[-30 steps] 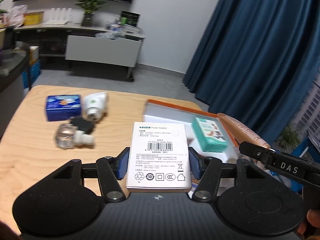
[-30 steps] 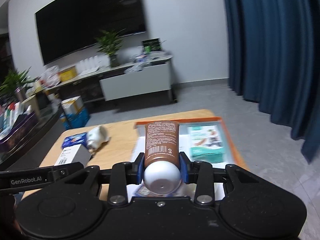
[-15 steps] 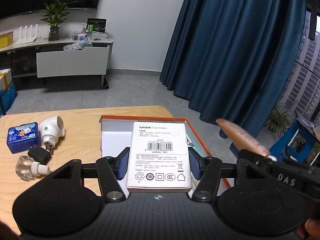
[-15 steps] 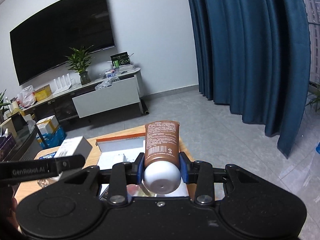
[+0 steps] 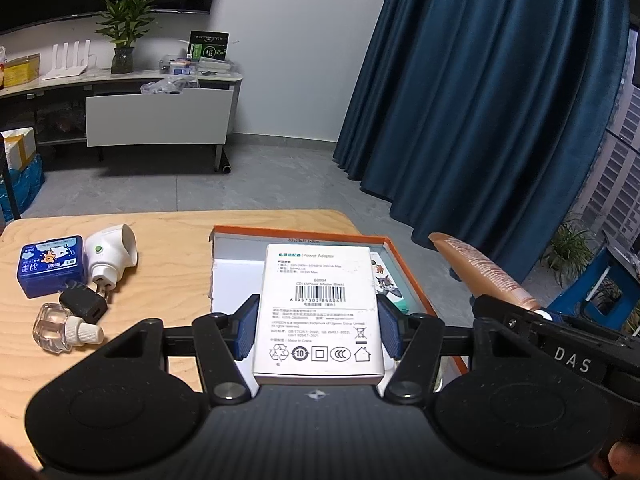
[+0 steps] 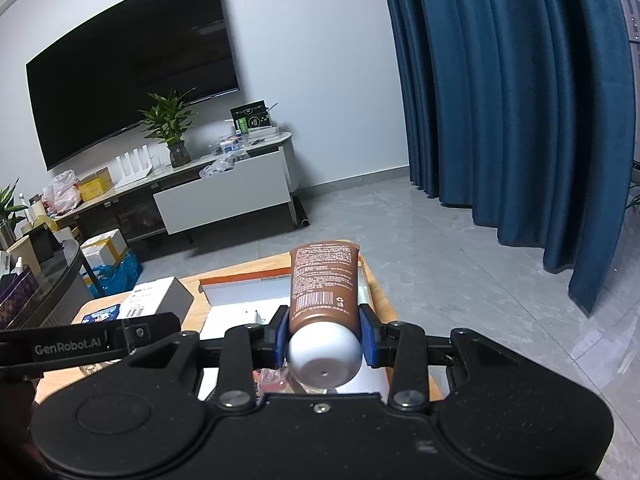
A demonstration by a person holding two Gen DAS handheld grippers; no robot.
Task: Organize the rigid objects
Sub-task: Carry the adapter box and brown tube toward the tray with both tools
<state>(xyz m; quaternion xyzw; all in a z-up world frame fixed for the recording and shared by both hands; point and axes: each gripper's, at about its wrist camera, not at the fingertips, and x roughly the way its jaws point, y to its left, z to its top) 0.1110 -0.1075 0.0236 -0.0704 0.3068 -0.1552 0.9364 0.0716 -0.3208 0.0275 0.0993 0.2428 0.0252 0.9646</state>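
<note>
My left gripper (image 5: 318,330) is shut on a white power adapter box (image 5: 320,308) and holds it above the orange-rimmed white tray (image 5: 298,229). My right gripper (image 6: 323,338) is shut on a brown tube with a white cap (image 6: 323,292), raised above the tray (image 6: 240,276). The tube also shows at the right in the left wrist view (image 5: 484,270). A teal cartoon box (image 5: 386,280) lies in the tray, mostly hidden behind the adapter box.
On the wooden table (image 5: 168,240) left of the tray lie a blue tin (image 5: 50,266), a white plug-in device (image 5: 114,252), a black adapter (image 5: 83,307) and a small clear bottle (image 5: 60,328). Blue curtains hang at the right.
Both grippers have lifted and tilted up with their loads. The left gripper has shifted right, from beside the loose items to over the tray.
</note>
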